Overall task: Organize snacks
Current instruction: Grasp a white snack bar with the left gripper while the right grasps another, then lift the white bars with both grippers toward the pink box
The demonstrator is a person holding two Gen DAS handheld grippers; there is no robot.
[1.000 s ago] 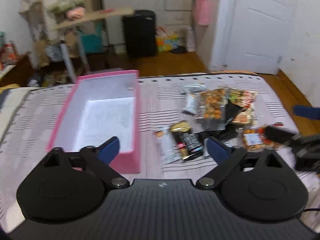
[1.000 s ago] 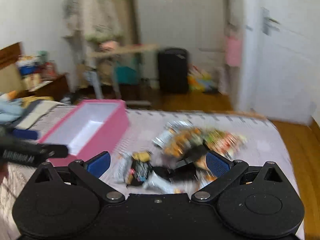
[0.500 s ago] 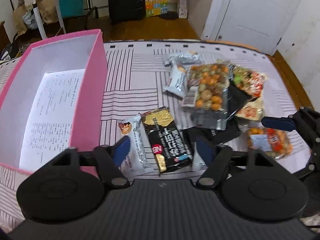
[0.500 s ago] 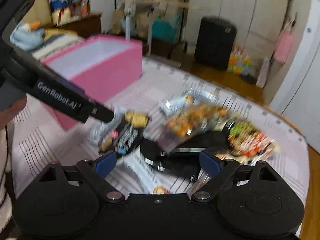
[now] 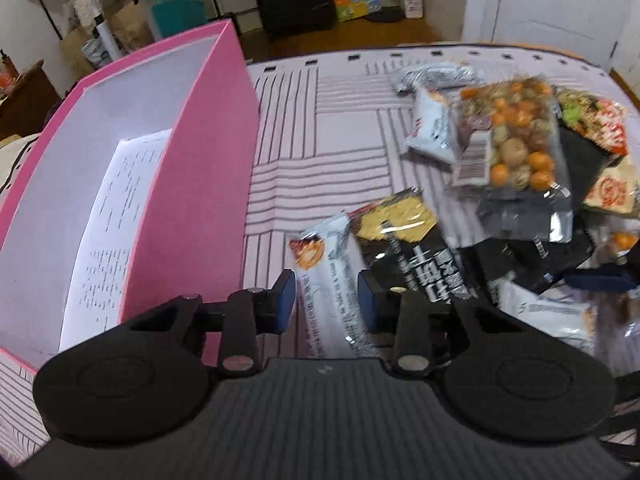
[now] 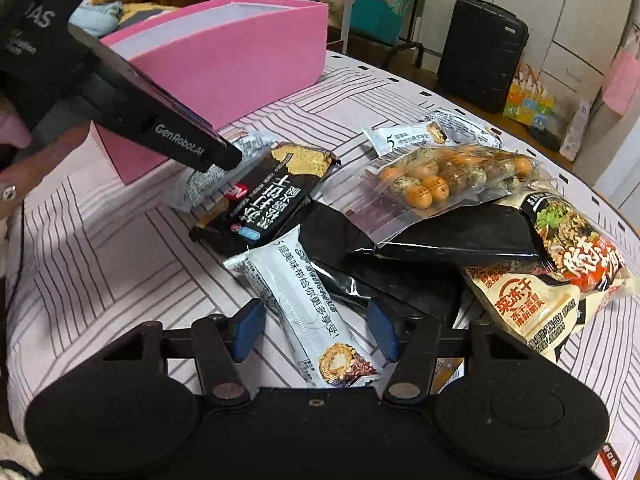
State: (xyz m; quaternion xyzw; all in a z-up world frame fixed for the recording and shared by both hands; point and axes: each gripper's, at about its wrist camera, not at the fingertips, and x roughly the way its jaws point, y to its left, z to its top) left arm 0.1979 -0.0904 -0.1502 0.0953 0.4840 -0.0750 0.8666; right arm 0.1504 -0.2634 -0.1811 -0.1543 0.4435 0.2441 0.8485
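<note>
Left gripper (image 5: 326, 300) now sits low over the near edge of the snack pile; a second ago it hung high and back with fingers spread wide. The gap has narrowed and the fingers straddle a white cake-roll packet (image 5: 328, 280), one pad on each side. Contact unclear; not clamped, so I read it as closing, not yet grasping. Black cracker packet (image 5: 416, 256) lies just right of the right finger, overlapping the white one.

Right gripper (image 6: 316, 330) has likewise dropped from a far, blurred view to the pile. Fingers released, spread either side of a second white packet (image 6: 308, 304), clear of its edges.

Pink box (image 5: 192, 184) stands just left of the left fingers, holding only a printed sheet (image 5: 116, 232).

Judgement: both approaches done; first pick imminent, nothing yet boxed. Bag of round snacks (image 6: 436, 184) and others wait beyond the fingers.
</note>
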